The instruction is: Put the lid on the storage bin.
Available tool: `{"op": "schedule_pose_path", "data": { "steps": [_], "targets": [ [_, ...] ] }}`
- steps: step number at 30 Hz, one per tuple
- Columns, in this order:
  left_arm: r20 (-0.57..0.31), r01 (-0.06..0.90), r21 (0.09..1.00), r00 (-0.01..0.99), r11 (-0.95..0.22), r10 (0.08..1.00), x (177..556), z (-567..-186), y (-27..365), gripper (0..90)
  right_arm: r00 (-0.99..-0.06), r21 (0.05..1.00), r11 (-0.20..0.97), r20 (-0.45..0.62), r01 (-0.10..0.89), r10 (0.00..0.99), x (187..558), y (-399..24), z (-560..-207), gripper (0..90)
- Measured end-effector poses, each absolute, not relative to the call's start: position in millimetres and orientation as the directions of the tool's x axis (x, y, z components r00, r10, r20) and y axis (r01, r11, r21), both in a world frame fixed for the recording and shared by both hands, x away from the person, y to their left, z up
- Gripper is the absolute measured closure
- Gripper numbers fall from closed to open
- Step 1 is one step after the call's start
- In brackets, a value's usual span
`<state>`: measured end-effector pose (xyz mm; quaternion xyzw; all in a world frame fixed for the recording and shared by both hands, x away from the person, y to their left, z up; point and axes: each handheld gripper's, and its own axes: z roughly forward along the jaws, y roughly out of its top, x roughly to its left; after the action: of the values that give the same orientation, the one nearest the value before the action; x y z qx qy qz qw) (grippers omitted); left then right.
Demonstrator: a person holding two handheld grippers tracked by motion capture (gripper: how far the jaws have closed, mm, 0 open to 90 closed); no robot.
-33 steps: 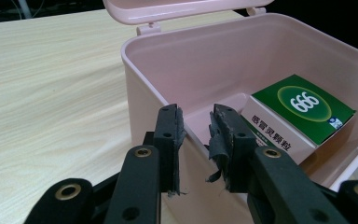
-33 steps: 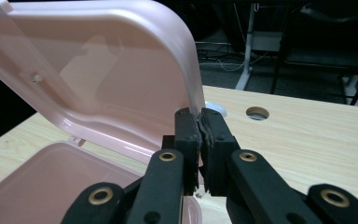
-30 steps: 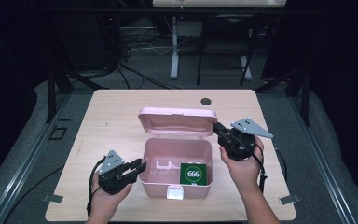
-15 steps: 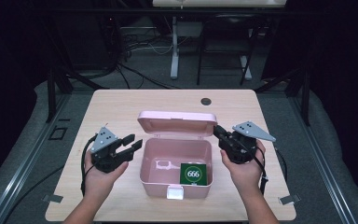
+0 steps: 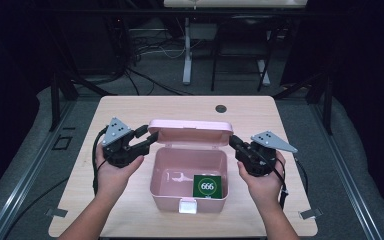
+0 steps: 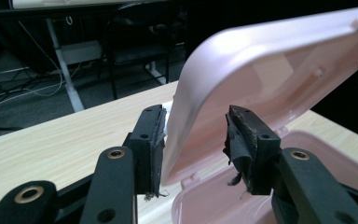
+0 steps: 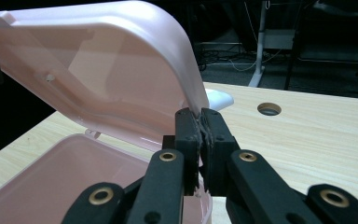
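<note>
1. The pink box (image 5: pixel 189 177) sits in the middle of the table (image 5: pixel 130 107), its lid (image 5: pixel 191 132) raised on the far side and leaning partly over the open tub; a green card (image 5: pixel 207 186) marked 666 lies inside at the near right corner.
2. The right claw (image 5: pixel 234 142) is pressed together on the lid's right edge, pinching it; in the right gripper view the rim (image 7: pixel 193 100) disappears straight between the two jaws.
3. The left claw (image 5: pixel 147 139) is spread, one jaw on each side of the lid's left edge (image 6: pixel 175 140); neither jaw seems to press it yet.
4. To my eye the step is taking the lid from both ends; the left claw should close squarely on the rim, not on the curved corner, where it would likely slip.
5. Both hands ought then to swing together about the hinge; uneven pull would probably twist the thin plastic.
6. The tub is light, so I'd expect it to slide if the lid is tugged sideways; go gently.
</note>
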<state>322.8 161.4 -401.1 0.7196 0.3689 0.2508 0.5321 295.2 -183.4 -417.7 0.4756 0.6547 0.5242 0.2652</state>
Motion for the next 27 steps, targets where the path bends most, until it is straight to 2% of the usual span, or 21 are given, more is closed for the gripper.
{"op": "schedule_pose_path", "data": {
  "steps": [9, 20, 27],
  "targets": [
    [-0.027, 0.276, 0.946, 0.587, -0.169, 0.809, 328, -399, 162, 78.6, -0.414, 0.934, -0.016, 0.174, 0.356, 0.893, 296, -185, -418, 85.5],
    [-0.012, 0.279, 0.941, 0.591, -0.19, 0.806, 327, -397, 162, 79.5, -0.437, 0.934, -0.035, 0.2, 0.356, 0.877, 293, -193, -411, 77.7],
    [-0.015, 0.279, 0.942, 0.595, -0.189, 0.803, 324, -396, 164, 79.8, -0.429, 0.937, -0.045, 0.201, 0.347, 0.881, 290, -200, -407, 77.8]
  ]
}}
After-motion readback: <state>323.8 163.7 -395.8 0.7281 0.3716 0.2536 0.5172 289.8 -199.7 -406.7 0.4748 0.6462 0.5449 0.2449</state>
